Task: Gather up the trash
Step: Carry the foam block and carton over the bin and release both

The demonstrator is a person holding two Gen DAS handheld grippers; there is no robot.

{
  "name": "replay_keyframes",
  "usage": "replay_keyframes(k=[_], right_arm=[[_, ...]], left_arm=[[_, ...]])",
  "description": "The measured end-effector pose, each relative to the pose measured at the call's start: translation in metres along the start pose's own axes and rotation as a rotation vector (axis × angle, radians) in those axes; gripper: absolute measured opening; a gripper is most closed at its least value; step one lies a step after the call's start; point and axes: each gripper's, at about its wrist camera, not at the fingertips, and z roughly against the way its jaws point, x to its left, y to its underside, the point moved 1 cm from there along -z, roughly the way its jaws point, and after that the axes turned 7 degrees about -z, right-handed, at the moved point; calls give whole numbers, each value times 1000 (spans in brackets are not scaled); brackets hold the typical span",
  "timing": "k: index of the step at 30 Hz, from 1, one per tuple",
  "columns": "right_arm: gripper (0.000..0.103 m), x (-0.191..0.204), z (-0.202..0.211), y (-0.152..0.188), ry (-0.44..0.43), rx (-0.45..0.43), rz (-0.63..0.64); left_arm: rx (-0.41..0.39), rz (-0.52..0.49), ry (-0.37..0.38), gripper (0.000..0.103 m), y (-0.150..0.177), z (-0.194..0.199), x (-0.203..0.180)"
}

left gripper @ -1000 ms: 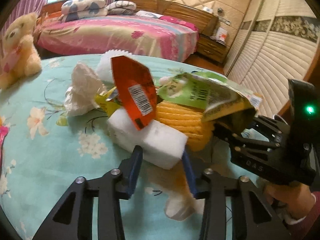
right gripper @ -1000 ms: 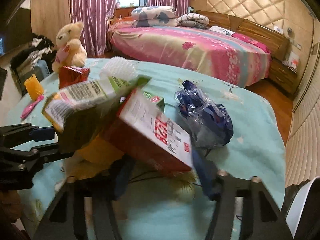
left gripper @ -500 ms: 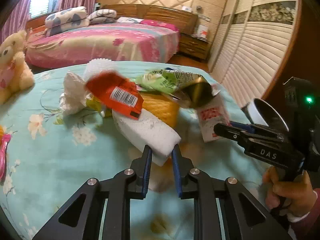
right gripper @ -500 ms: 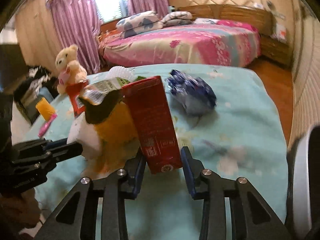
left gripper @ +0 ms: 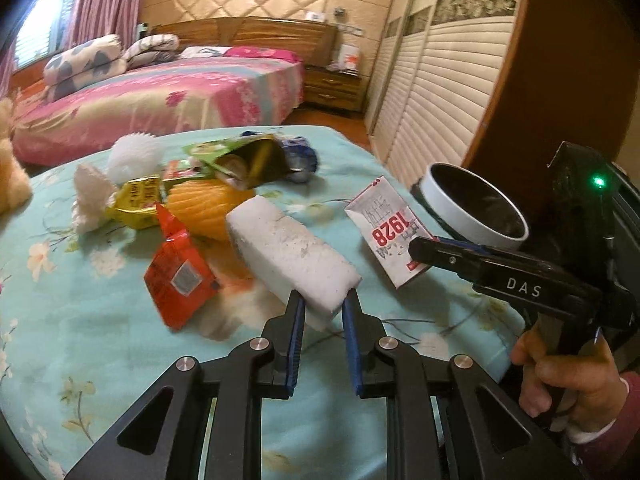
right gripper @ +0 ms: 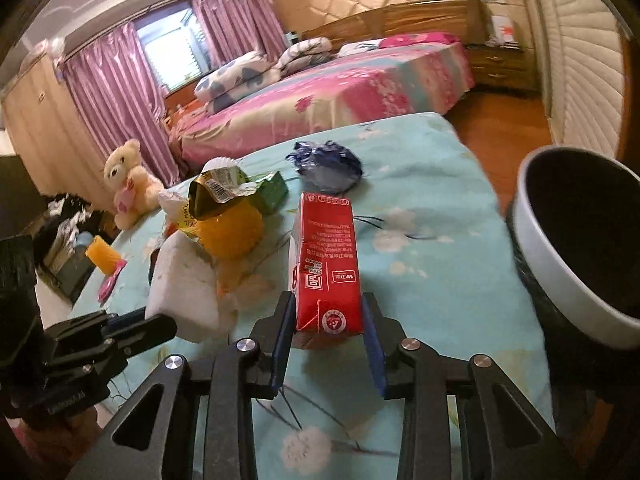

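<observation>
Carton [left gripper: 394, 232] reads "1928"; right gripper [left gripper: 416, 246] marked "DAS".

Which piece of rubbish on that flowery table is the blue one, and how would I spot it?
Start at the table with the turquoise floral cloth and look to its far end, toward the pink bed. There the crumpled dark blue wrapper lies by itself, beyond the heap of litter. It is the only blue piece.

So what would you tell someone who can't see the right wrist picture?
The right gripper pinches a red carton above a flowery blue cloth. A round bin with a white rim sits at right, and the left gripper holds a white foam block.
</observation>
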Motion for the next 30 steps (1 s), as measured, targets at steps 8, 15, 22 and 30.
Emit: replay_keyframes(k=[8,15,22,30], right_arm=[[33,-19,21,7,29,-43,-58],[33,-30,31,5,37,-71,-81],[33,-43,45,4,48,-95,-99],[33,-61,62,3,71,-128,-128]], left_arm=[[2,-30,32,17,-3,-5,-10],[3,-43,43,17,-5,-8,-16],[5,-74,61,17,-13,-16,-28],[10,-117,93,17,-23,-29,-49]])
